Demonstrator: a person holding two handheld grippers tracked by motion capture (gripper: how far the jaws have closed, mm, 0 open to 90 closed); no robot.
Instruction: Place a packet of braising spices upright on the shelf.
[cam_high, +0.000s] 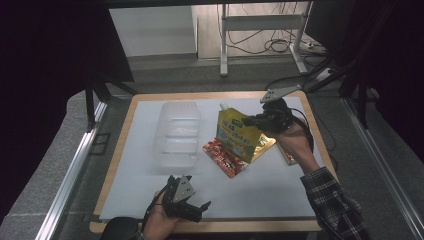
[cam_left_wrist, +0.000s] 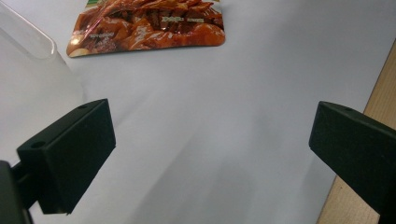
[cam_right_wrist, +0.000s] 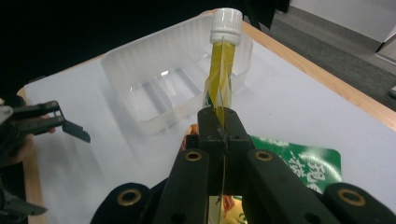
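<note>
The right gripper (cam_high: 252, 120) has its jaws clamped on the edge of a yellow pouch (cam_high: 235, 134) with a white screw cap (cam_right_wrist: 226, 25), held lifted and tilted just right of the clear plastic tray (cam_high: 176, 134). The pouch carries green and blue printing on its face, too small to read from the high view. In the right gripper view the pouch (cam_right_wrist: 218, 81) is seen edge-on, rising from between the pressed jaws toward the tray (cam_right_wrist: 140, 70).

Below the pouch, on the white mat (cam_high: 150, 195) covering the bench (cam_high: 125, 112), lies a red snack packet (cam_high: 223, 156); its photo of brown food shows in the left gripper view (cam_left_wrist: 149, 25), the white lettering blurred. A green packet (cam_right_wrist: 299, 163) with white Chinese characters lies beside it.

The left gripper (cam_high: 197, 210) sits near the tray's front side, jaws wide apart with nothing between them.
</note>
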